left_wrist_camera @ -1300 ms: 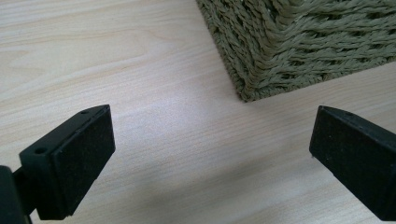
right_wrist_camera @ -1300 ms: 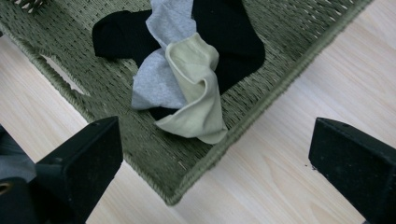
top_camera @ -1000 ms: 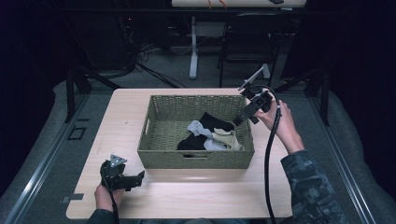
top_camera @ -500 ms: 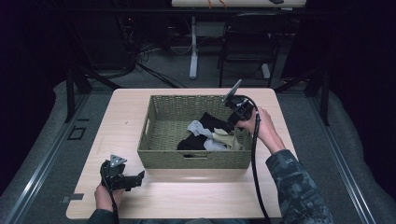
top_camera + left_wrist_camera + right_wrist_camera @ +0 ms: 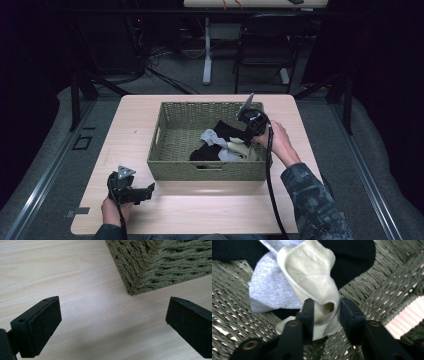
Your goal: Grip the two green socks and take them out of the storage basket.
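Cream sock [image 5: 317, 277] between right gripper [image 5: 324, 312] fingers, clear in right gripper view.

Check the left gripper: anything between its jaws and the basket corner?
Nothing. In the left gripper view, bare wooden table runs from the open left gripper to the wicker basket corner.

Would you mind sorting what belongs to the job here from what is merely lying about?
In the job:
right gripper, jaws around the cream sock
woven basket
grey sock
black sock

Lying about:
left gripper, open over the table
chair
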Demonstrator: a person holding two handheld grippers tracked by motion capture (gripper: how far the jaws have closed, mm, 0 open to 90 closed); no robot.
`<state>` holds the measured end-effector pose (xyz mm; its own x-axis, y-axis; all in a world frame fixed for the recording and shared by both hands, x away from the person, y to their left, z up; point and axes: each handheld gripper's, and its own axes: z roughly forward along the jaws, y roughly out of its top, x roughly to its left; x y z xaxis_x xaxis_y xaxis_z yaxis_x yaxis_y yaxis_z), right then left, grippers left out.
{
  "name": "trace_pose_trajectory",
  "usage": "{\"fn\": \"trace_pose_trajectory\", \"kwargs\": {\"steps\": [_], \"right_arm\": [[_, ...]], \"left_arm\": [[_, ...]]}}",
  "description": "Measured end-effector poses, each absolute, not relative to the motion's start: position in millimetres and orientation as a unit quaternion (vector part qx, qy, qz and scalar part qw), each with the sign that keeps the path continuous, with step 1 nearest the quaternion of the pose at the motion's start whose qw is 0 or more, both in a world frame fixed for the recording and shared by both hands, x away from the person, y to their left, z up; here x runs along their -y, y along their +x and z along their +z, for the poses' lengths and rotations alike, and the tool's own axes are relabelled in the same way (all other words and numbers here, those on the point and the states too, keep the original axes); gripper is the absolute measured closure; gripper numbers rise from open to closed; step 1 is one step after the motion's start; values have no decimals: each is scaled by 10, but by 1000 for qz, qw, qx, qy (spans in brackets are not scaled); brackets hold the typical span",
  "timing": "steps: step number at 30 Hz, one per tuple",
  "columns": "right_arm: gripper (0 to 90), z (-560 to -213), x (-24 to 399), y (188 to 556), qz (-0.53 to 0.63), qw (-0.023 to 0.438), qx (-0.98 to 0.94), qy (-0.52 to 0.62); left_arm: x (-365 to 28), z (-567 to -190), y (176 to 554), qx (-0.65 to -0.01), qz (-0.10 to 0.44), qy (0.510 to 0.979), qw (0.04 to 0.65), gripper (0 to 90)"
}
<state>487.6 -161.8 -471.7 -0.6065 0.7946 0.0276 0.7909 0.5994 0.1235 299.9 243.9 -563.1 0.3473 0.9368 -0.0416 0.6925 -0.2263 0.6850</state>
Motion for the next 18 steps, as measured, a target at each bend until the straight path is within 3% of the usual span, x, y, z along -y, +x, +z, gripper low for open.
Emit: {"fn": "trace_pose_trajectory", "kwargs": {"steps": [1,3,4,6,18], "right_arm": [[736,-4718,1631,4880,55,12,-895,443],[758,-4719,1635,4880,54,13,-895,443],[830,-4714,1641,4872,54,13,-893,446],[875,-4704,1643,4856,63,15,-890,451],[885,-4281,1698,4805,97,32,-889,447]], "left_arm": [[-2438,-5630,2998,-537,195,759,313,1],[-2437,-5630,2998,-537,195,759,313,1],[-2437,-5630,2998,-537,195,759,313,1],[-2438,-5629,2998,-537,195,759,313,1],[-2435,-5629,2998,-537,195,759,315,1]]}}
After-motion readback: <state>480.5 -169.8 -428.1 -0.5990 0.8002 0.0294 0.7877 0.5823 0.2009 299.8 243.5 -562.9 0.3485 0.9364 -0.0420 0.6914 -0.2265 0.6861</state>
